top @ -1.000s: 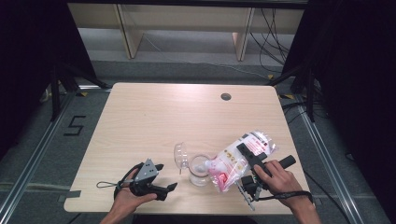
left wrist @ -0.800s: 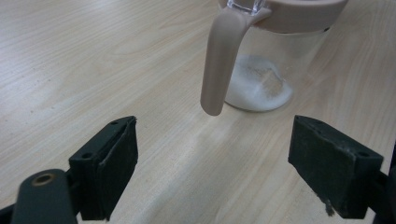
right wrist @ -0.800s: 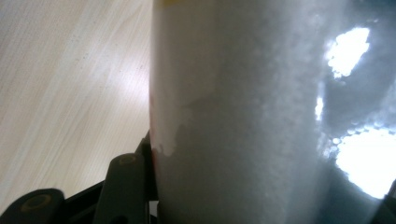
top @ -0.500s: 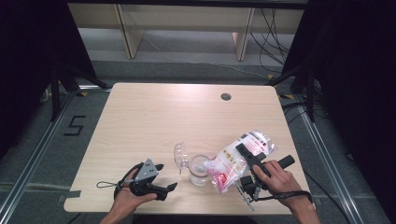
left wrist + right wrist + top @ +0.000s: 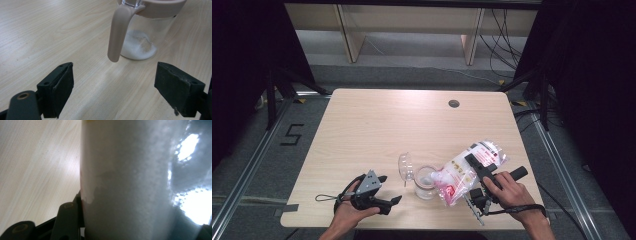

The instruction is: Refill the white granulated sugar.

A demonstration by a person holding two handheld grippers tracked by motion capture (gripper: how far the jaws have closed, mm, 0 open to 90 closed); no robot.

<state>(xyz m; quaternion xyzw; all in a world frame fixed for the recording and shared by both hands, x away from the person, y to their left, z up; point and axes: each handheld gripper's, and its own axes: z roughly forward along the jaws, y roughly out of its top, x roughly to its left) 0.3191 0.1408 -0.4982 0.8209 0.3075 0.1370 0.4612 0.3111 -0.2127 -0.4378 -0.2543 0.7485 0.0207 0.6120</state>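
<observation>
At the near edge of the table point(image 5: 362, 125), the left gripper point(image 5: 393, 201) rests low in the person's left hand point(image 5: 349, 212), its jaws spread wide with nothing between them; in the left gripper view they frame bare wood just short of the jar point(image 5: 142, 32), apart from its hanging beige handle point(image 5: 117, 35). Beside it to the right, the right gripper point(image 5: 469, 161) pinches a clear refill bag point(image 5: 464, 172) of white granules, tilted so its pink lower end sits at the mouth of the small glass jar point(image 5: 426, 182); the right gripper view shows the bag's grainy white bulk point(image 5: 130, 182) pressed against the jaw. The pour looks to be under way but early: only a shallow layer of white powder point(image 5: 138, 46) covers the jar's floor, while the bag looks mostly full. Left to do, by this reading, are filling the jar, setting the bag down and closing the clear hinged lid point(image 5: 405, 166), which stands open at the jar's left. The bag carries pink and dark printed panels, too small to read. Farther off, a "5" point(image 5: 292, 135) is marked on the floor left of the table, and a round cable hole point(image 5: 454, 103) sits near the far edge.
</observation>
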